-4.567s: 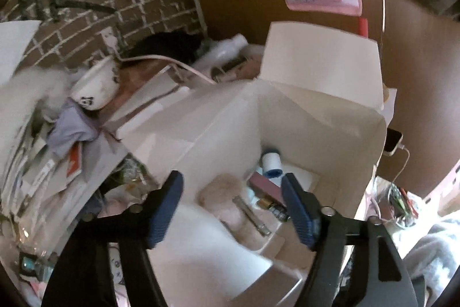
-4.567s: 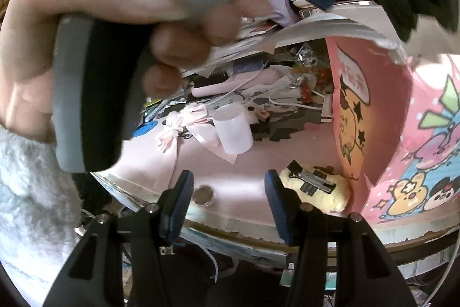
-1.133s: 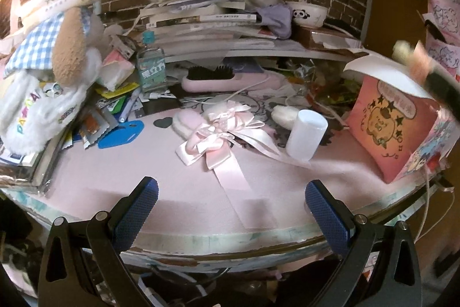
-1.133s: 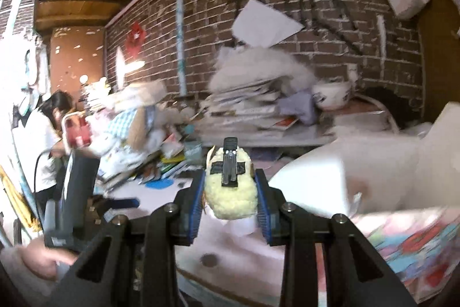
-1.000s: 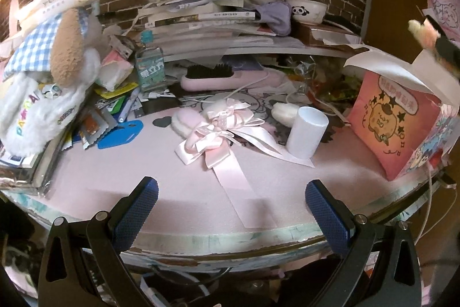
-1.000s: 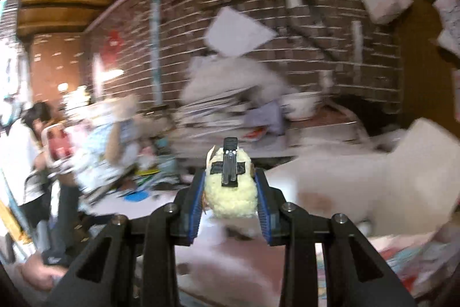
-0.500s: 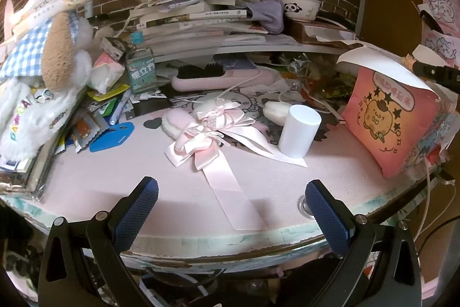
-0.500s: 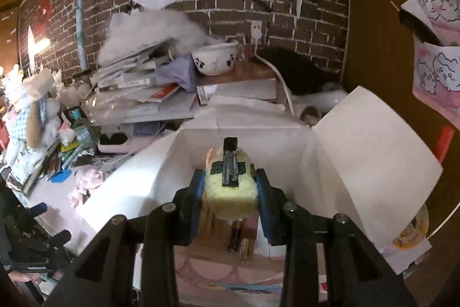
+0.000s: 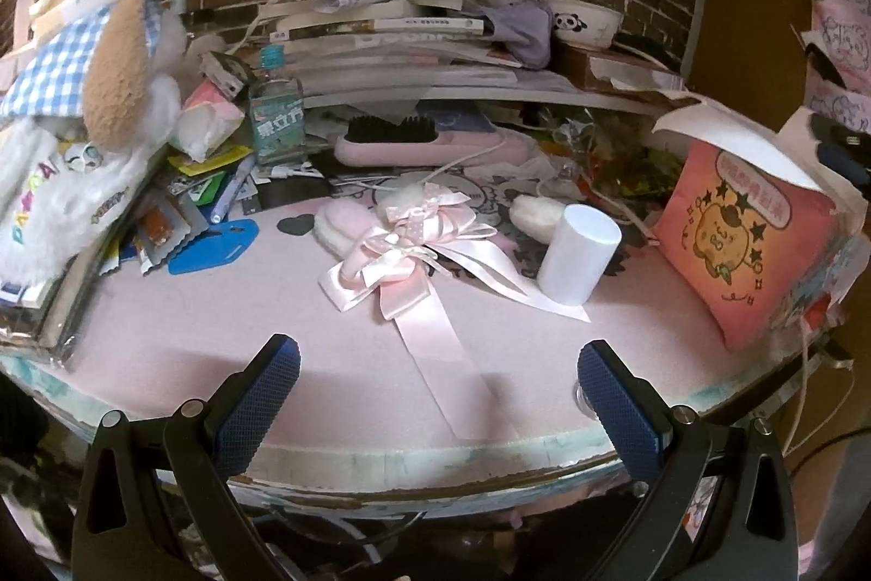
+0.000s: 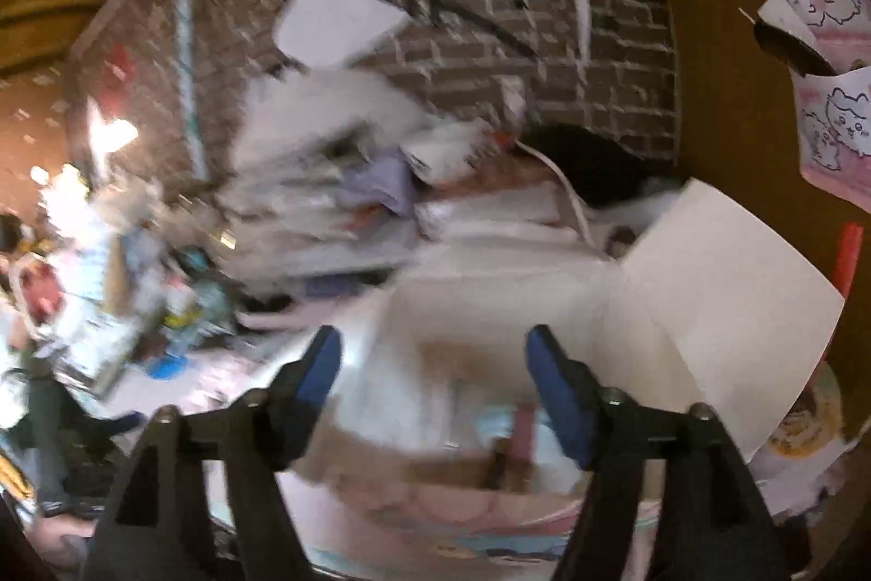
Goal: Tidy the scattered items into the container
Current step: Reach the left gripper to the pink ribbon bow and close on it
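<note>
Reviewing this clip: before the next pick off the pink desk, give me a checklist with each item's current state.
1. Right gripper empty: ok, jaws apart, nothing between them.
2. Left gripper ready: ok, wide open above the desk edge.
3. Pink cartoon box open to receive items: ok, its white flaps stand up.
4. Yellow fuzzy clip inside the box: cannot tell, right wrist view is motion-blurred.
5. Pink ribbon bow reachable: ok, it lies unobstructed ahead of the left gripper.
6. White cylinder cup clear of the bow: not ok, it stands on a ribbon tail.
</note>
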The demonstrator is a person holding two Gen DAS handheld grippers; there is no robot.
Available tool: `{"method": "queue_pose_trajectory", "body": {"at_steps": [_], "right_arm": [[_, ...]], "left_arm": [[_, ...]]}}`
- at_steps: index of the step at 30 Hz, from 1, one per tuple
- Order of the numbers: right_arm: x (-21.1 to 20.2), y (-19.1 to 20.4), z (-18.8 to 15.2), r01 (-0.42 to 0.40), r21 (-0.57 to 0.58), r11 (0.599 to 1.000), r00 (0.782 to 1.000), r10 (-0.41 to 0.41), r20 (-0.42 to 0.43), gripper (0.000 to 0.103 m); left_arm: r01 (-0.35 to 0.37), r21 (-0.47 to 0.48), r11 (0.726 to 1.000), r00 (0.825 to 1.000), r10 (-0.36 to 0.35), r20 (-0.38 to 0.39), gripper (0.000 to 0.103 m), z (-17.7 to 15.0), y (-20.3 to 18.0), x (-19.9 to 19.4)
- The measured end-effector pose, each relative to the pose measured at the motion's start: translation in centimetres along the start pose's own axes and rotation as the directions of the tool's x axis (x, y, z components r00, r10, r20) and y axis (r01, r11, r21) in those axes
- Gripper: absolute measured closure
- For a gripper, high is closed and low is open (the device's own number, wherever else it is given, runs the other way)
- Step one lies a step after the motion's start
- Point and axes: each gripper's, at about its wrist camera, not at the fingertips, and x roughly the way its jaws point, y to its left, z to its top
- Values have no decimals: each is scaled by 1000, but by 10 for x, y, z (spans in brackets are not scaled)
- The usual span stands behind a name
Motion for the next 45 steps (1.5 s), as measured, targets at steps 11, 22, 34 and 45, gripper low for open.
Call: {"method": "queue_pose_trajectory", "body": {"at_steps": [11,22,34,45], "right_arm": [[-30,86,-62,-345,-192,919,937,351,-4,31],[-17,104,-90,-411,-186,892,911,405,-71,31],[-17,96,-89,-415,-152,897,910,408,-73,31],[-17,91,-88,-416,-124,901,909,410,-72,31]], "left_arm": [[22,-17,1000,999,-22,28,1,14,12,22],[3,1,1000,1000,-3,-25,3,46,27,72],[2,21,1000,995,0,-95,36,51,24,92],[-26,83,996,994,34,-106,70,49,18,90]]}}
